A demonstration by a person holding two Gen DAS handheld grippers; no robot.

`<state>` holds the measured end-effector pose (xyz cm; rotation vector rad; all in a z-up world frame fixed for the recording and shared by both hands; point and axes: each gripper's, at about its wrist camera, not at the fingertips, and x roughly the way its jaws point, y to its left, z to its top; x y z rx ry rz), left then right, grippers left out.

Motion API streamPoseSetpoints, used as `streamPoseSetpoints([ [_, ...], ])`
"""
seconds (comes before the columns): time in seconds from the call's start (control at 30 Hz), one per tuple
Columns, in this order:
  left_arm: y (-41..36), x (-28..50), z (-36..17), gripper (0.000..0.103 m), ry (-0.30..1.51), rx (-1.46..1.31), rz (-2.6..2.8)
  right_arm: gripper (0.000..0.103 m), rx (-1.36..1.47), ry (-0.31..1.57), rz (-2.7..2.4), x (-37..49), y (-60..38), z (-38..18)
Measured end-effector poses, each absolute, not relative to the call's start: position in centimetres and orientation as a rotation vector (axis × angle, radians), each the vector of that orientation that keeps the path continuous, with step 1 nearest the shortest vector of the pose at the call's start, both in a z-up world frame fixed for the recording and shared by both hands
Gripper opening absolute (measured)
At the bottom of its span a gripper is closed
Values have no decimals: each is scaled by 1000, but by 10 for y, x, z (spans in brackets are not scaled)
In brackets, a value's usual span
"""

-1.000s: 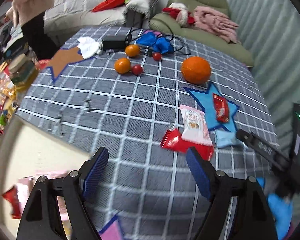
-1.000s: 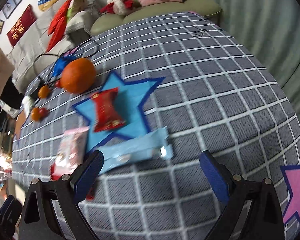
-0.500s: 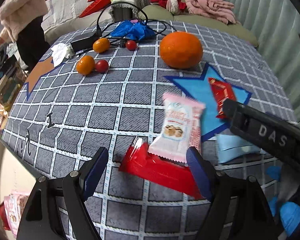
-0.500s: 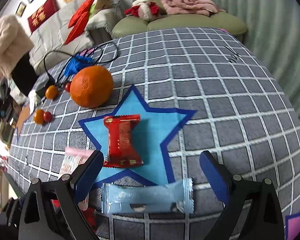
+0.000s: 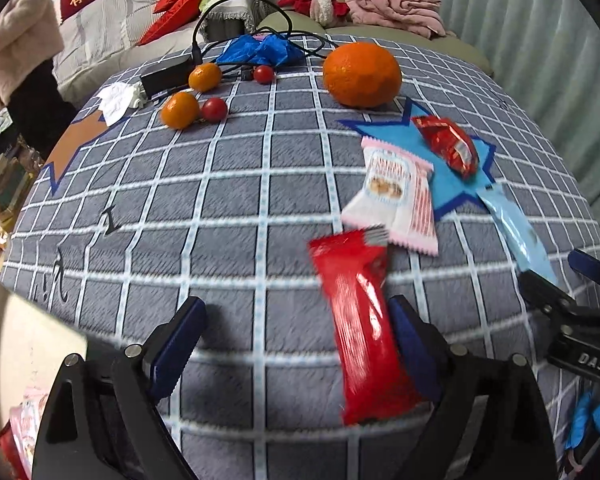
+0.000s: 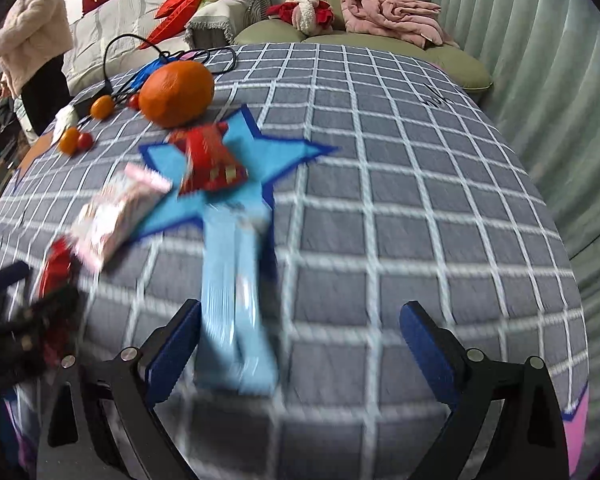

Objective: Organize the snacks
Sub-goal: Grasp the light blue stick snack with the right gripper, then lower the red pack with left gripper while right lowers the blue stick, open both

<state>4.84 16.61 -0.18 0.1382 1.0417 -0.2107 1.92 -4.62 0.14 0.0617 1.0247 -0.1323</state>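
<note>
A long red snack bar (image 5: 360, 320) lies on the checked cloth, just inside the right finger of my open left gripper (image 5: 296, 340). A pink-white packet (image 5: 396, 196) overlaps the blue star mat (image 5: 440, 168), which carries a small red packet (image 5: 448, 146). A light-blue bar (image 5: 516, 232) lies right of them. In the right wrist view, my open right gripper (image 6: 300, 340) has the light-blue bar (image 6: 236, 292) between its fingers near the left one. The small red packet (image 6: 210, 160), the pink packet (image 6: 112, 216) and the star mat (image 6: 260, 152) also show there.
A big orange (image 5: 362, 74), two small oranges (image 5: 180, 110), cherry tomatoes (image 5: 214, 109), a black adapter with cable (image 5: 166, 76) and blue cloth sit at the back. A sofa with pink clothes (image 6: 392, 12) stands behind. The table edge is at the lower left (image 5: 36, 344).
Both grippers moved forward and lower toward the snacks. The red bar now lies by my left gripper's right finger; the light-blue bar now lies lengthwise between my right fingers.
</note>
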Motion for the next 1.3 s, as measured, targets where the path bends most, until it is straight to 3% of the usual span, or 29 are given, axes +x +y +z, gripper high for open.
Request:
streamPoseSetpoints([
  [0.27, 156, 54, -2, 93, 1078, 120, -173, 102, 126, 1046, -96, 21, -48, 5],
  [0.33, 153, 55, -2, 87, 1081, 130, -186, 97, 114, 1058, -54, 37, -36, 6],
  [0.37, 152, 54, 0, 83, 1085, 128, -201, 82, 76, 1061, -50, 44, -28, 7],
  [0.43, 149, 51, 3, 60, 1083, 138, -218, 40, 21, 1057, -39, 53, -16, 12],
  [0.47, 148, 50, 5, 53, 1080, 144, -228, 35, 34, 1065, -23, 54, -15, 14],
  [0.5, 146, 47, 6, 36, 1075, 155, -241, 32, 60, 1076, -10, 54, -16, 15],
  [0.53, 144, 45, 7, 26, 1074, 165, -245, 32, 78, 1079, 1, 53, -18, 15],
  [0.57, 143, 42, 7, 26, 1074, 176, -245, 29, 87, 1078, 4, 49, -19, 15],
  [1.3, 189, -124, 7, 26, 1003, 194, -252, 29, 112, 1067, -21, -121, -14, 19],
])
